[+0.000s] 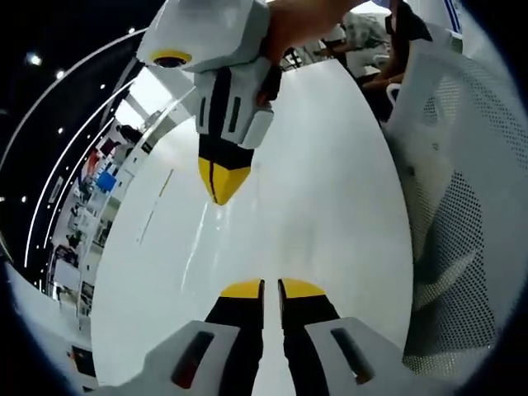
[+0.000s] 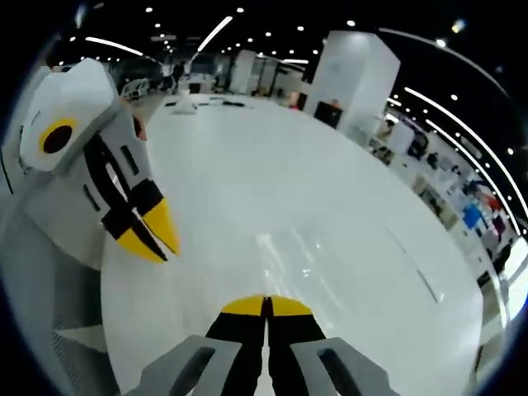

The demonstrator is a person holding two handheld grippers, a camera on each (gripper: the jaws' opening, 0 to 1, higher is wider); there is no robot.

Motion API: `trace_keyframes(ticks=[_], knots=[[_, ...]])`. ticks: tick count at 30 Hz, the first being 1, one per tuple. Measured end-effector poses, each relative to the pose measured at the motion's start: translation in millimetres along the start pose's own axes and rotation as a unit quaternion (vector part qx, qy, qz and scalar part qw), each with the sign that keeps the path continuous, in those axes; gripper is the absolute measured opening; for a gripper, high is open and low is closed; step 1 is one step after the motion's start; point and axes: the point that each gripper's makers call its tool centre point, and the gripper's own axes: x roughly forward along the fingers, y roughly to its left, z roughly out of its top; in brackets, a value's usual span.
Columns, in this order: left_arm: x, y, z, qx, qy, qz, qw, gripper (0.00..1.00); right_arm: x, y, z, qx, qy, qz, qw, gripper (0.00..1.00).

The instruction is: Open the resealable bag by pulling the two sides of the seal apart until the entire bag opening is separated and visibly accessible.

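mesh chair [image 1: 462,206]: cut off at right edge | people [image 1: 388,49] behind it: too small to tell

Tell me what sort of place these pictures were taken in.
Probably a large open office or exhibition hall: a long white table, a white mesh chair, rows of ceiling lights, and distant desks with seated people.

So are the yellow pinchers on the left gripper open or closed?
Closed. In the left gripper view, the left gripper's yellow tips sit side by side with a thin dark line between them, holding nothing.
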Motion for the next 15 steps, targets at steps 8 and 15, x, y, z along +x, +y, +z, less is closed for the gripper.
trace_keyframes(ticks=[8,15], knots=[[-9.4,-2.1,-19.7,-0.025,0.01,0.007,0.9996,0.03,7.5,-5.0,-12.7,-0.012,0.02,-0.019,0.9995,0.0],[-15.4,-0.4,-30.9,-0.047,0.015,0.014,0.9987,0.03,17.4,-6.9,-19.3,-0.038,0.041,-0.024,0.9981,0.0]])
